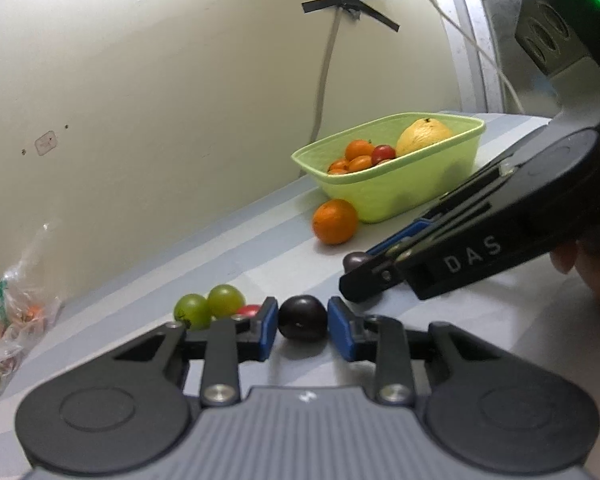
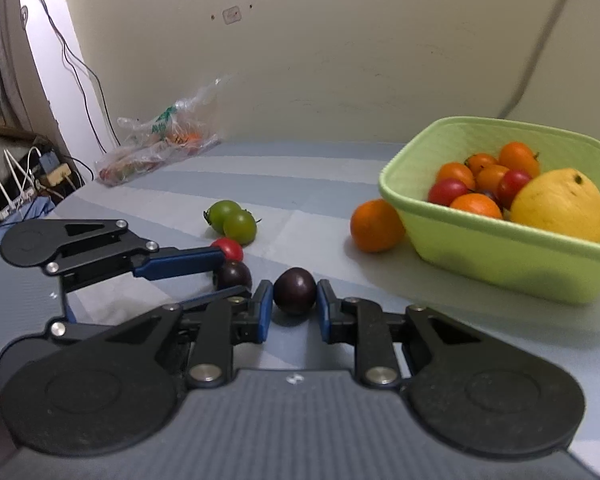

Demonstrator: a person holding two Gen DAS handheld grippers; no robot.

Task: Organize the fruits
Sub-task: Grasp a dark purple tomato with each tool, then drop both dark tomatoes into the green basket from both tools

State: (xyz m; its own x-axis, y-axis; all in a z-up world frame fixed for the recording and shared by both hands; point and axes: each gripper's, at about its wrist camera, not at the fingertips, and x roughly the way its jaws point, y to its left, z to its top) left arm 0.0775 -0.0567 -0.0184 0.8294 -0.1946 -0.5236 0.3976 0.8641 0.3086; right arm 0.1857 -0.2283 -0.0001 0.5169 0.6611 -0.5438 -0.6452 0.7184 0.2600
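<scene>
We list: left gripper (image 1: pixel 303 323) clenched on one dark purple round tomato (image 1: pixel 302 318); right gripper (image 2: pixel 294 308) clenched on another dark purple tomato (image 2: pixel 295 290); both resting on the grey-striped table (image 2: pixel 320 184), near the light-green plastic basket (image 2: pixel 500 256).

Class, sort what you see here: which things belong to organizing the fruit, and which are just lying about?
Job: green basket; orange; two dark fruits; green tomatoes; red tomato.
Lying about: plastic bag; wall cables.

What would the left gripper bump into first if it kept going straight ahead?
The left gripper already clamps a dark tomato. Going straight on, it would probably meet the orange first, though depth is unclear.
</scene>
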